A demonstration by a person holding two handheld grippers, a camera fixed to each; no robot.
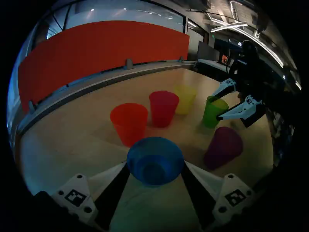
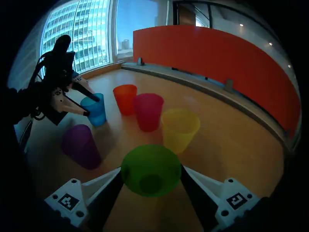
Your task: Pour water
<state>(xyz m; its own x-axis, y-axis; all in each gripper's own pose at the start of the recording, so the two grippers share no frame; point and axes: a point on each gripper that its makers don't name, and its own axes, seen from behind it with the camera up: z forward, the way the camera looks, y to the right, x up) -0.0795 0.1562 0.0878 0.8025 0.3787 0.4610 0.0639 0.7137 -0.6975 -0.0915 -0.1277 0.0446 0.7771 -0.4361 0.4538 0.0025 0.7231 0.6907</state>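
A: So, the cups — thin plastic, judged light, a bit squashy and slick; grip mid-wall, gentle squeeze.
B: Grippers?
A: Left gripper [image 1: 155, 167] is narrowed onto the blue cup [image 1: 155, 154], both fingers against its sides, at the near side of the table [image 1: 58, 135]. Right gripper [image 2: 151, 169] likewise clamps the green cup [image 2: 150, 162], upright.
B: Water?
A: Can't tell in either — insides look bare. Orange cup [image 1: 129, 121], red cup [image 1: 163, 107] and yellow cup [image 1: 185, 98] stand open farther off; purple cup [image 1: 224, 147] looks upside down.
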